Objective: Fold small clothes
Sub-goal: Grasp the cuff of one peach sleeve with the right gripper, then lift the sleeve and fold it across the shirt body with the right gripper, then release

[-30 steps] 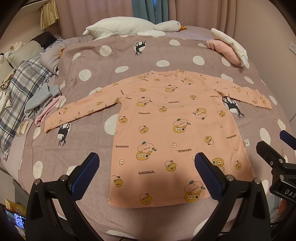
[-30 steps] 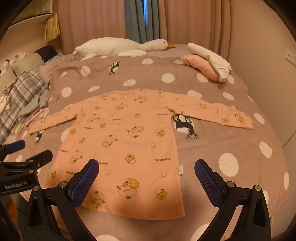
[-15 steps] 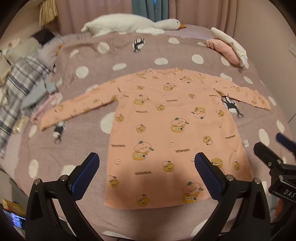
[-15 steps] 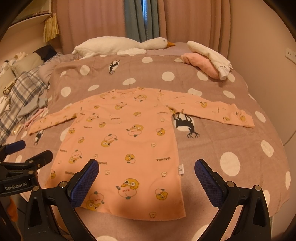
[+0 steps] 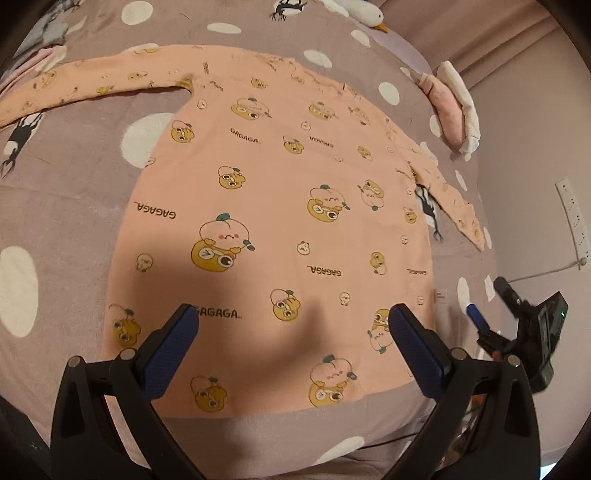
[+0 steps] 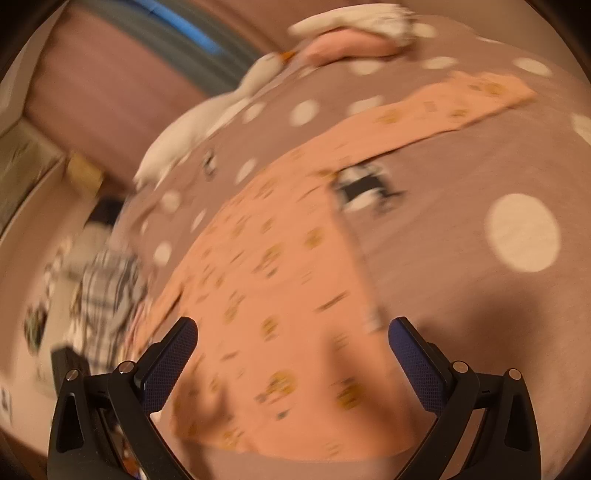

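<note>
The shirt (image 5: 273,206) lies flat on the bed (image 5: 55,206), hem nearest both grippers; left gripper (image 5: 293,345) and right gripper (image 6: 293,347) hover wide open, empty.

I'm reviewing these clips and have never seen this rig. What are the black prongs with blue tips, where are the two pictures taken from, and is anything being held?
The prongs are fingers of two hand-held grippers, each carrying a fisheye camera looking along them. One picture is from the left gripper, the other, blurred, from the right gripper. Both are open and hold nothing. Below lies a peach long-sleeved shirt with cartoon prints, spread flat and unfolded on a mauve bedspread with white dots. A white goose plush lies at the far end.
</note>
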{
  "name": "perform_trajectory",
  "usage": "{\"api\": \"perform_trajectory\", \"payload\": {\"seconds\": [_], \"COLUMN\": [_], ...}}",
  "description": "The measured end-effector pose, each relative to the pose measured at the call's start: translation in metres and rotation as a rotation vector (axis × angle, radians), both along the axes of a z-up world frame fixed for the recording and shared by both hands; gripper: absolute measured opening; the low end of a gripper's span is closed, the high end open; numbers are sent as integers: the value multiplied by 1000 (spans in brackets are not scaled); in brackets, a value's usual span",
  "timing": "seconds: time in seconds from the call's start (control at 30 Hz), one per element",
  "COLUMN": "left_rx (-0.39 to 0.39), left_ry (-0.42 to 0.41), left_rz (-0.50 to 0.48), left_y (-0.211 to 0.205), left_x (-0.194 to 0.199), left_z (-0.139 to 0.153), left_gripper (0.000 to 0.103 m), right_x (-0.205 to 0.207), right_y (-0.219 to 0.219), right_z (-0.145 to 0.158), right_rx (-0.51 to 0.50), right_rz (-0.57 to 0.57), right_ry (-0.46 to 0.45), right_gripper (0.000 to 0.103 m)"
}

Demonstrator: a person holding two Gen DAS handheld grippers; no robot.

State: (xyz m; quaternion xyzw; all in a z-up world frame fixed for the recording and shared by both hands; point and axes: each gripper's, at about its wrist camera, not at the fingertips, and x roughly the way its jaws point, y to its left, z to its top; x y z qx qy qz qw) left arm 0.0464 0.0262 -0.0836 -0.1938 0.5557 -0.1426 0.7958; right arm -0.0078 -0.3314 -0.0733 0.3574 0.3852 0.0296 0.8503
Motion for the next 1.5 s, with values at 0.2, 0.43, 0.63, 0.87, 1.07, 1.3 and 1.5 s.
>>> {"api": "perform_trajectory", "payload": {"seconds": [0.2,0.43,0.63,0.87,1.07,1.3,1.5], "left_rx": [-3,-5,13,28,39,55,68], "left_ry": [-8,11,-20,-45,-47,-56,-85], "left_rz": [-41,-72,-73,-58,-74,-68,-48], "left_y": [-14,-33,-42,-50,-60,-57,-42], "left_x": [20,42,56,72,78,75,70], "left_z": [-3,-7,3,13,15,18,25], "left_gripper": [103,103,103,103,103,103,103], "right_x": [6,29,52,75,84,87,89], "right_y": [-67,-130,-177,-213,-228,-242,-228], "right_z": [-11,-18,-27,-32,-38,-43,-8], "right_rx": [4,-14,22,82,108,88,12], "right_rz": [-186,-289,-362,-434,-500,-533,-484], "right_ry": [47,7,-6,-65,-64,0,-35], "right_gripper": [102,102,102,102,65,17,11]}}
